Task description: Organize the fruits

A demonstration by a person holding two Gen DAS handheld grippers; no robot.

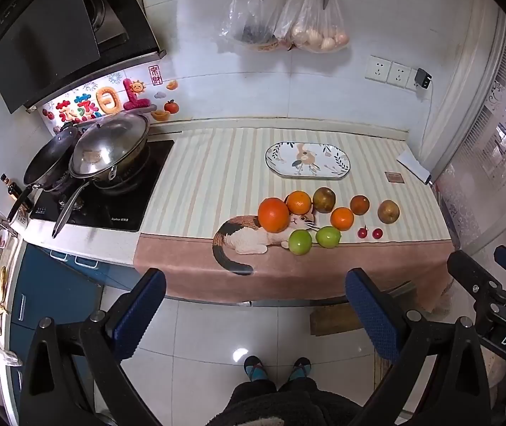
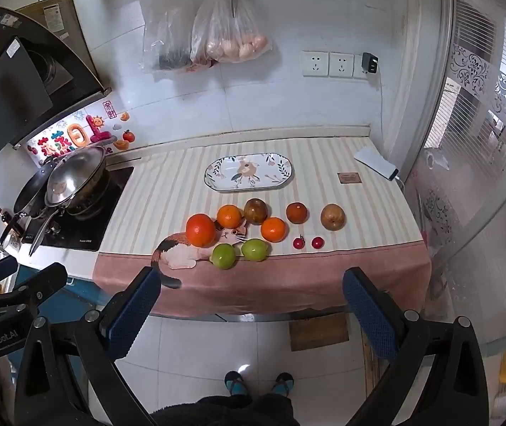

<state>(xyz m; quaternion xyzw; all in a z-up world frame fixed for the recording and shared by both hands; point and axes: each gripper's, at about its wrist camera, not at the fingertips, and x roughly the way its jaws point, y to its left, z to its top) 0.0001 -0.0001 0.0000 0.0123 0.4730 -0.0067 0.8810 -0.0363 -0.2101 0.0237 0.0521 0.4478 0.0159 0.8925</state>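
Note:
Several fruits lie on the striped cloth: a big orange [image 1: 273, 214] [image 2: 200, 230], smaller oranges [image 1: 342, 218] [image 2: 273, 229], two green apples [image 1: 300, 242] [image 2: 223, 256], brown pears [image 1: 388, 211] [image 2: 332, 216] and two small red fruits [image 1: 377, 233] [image 2: 317, 242]. An empty oval patterned plate [image 1: 307, 159] [image 2: 248, 171] sits behind them. My left gripper [image 1: 254, 307] is open and empty, held back from the counter above the floor. My right gripper [image 2: 251, 310] is open and empty, likewise short of the counter's front edge.
A stove with two pans [image 1: 109, 149] [image 2: 75, 177] stands left of the cloth. Plastic bags [image 1: 318, 21] [image 2: 231, 35] and scissors hang on the back wall. A white box [image 2: 375, 163] lies at the back right. A glass partition bounds the right side.

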